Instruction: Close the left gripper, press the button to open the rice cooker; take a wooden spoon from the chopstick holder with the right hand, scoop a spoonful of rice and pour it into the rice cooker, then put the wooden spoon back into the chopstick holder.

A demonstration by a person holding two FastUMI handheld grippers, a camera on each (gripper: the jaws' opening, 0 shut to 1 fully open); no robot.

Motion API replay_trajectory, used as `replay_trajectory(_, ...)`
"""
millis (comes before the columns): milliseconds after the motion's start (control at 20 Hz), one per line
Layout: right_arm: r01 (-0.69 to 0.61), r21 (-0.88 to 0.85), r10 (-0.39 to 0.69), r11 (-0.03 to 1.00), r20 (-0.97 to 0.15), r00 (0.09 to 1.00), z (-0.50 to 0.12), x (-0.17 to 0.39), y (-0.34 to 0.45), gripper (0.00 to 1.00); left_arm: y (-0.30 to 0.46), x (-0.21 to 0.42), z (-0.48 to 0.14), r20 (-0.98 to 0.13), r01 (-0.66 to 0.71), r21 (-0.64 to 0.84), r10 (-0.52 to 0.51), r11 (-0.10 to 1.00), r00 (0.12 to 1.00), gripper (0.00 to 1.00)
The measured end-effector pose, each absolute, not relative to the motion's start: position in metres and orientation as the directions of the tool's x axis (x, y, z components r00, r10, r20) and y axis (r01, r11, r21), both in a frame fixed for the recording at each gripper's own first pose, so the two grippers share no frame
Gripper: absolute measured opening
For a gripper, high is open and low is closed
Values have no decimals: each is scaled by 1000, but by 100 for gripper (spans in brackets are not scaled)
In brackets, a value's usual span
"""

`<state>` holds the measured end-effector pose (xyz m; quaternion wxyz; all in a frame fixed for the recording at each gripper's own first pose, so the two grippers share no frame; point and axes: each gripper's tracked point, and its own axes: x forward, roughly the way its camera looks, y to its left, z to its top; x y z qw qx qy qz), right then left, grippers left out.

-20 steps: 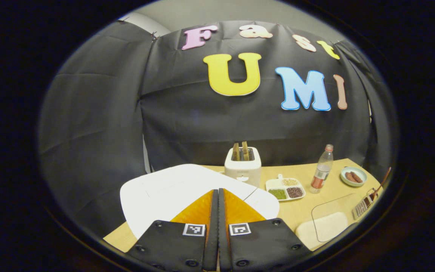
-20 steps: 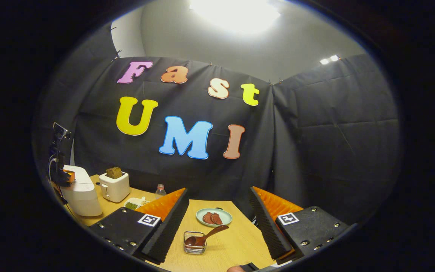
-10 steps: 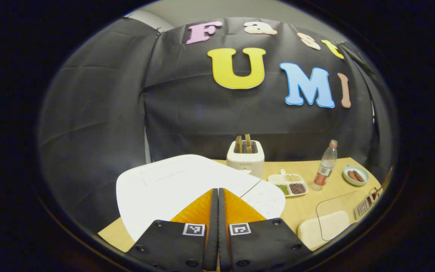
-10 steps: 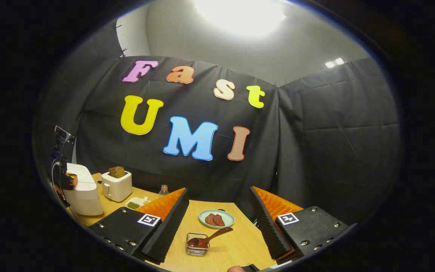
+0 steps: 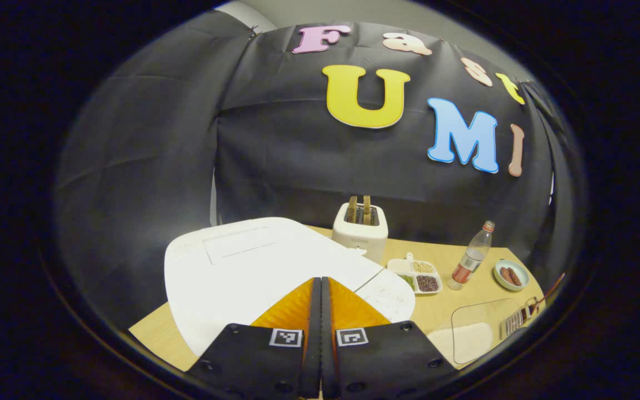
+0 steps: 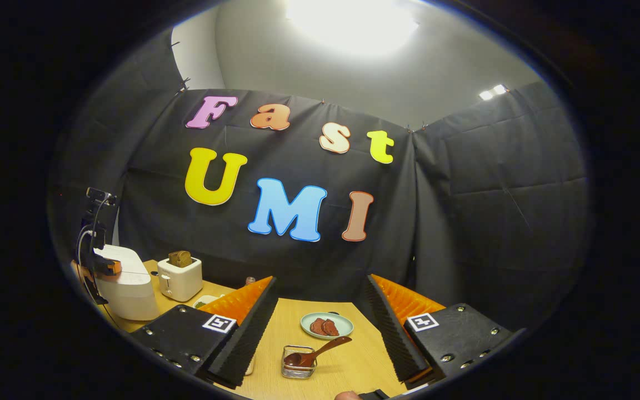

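Lying bowl-down in the wire chopstick holder (image 6: 299,362) at lower centre of the right gripper view, the wooden spoon (image 6: 320,351), likely light and stiff, offers its protruding handle to the right gripper (image 6: 315,325), jaws wide, while the left gripper (image 5: 320,311), jaws pressed together, hovers over the rice cooker (image 5: 253,266).

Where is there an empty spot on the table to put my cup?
Bare wood lies in front of the wire holder and plate, between the right gripper's open fingers. Another free patch sits between the bottle, the small plate and the clear rice box. It is crowded around the rice cooker, toaster and divided tray.
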<state>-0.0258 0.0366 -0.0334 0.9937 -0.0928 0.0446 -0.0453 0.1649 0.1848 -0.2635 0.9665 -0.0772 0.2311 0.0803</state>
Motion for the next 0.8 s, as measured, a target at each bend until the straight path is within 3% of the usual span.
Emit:
replay_trajectory(350, 40, -144, -48, 989, -54, 997, -28, -4, 21, 96, 209, 153, -257, -473, -278, -24, 234, 960, 849, 9)
replay_trajectory(600, 24, -117, -32, 993, -62, 998, -38, 10, 9, 96, 219, 157, -151, -223, -304, 100, 319, 947, 921, 9)
replay_trajectory(700, 25, -105, -31, 994, -60, 998, -42, 17, 4, 96, 217, 156, -121, -165, -306, 97, 318, 947, 934, 13)
replay_trajectory(800, 29, -101, -35, 994, -55, 998, -45, 25, -4, 96, 208, 151, -92, -120, -301, 79, 309, 950, 944, 23)
